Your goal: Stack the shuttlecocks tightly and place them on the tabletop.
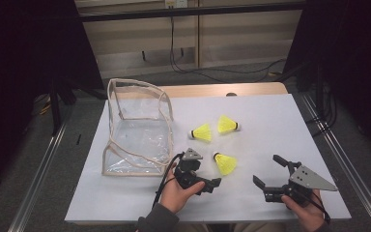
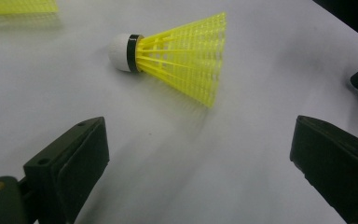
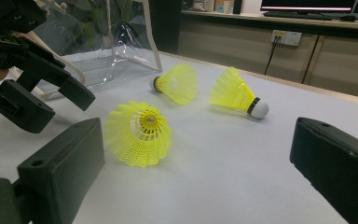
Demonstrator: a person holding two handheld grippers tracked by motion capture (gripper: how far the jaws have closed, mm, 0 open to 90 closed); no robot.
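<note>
We see a white worktop [image 1: 270,125], black cables [image 1: 183,63] on the floor behind, a wall socket [image 3: 283,37], monitors [image 3: 307,4] on a counter.

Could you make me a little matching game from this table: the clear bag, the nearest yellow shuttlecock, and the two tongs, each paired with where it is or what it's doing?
Things:
1. clear bag
2. nearest shuttlecock
3. left tongs
4. right tongs

Descriptions:
A. lying between the two tongs
B. open, near the table's right front corner
C. standing empty on the left
D. open, just in front of the bag

Pairs: 1-C, 2-A, 3-D, 4-B
</note>
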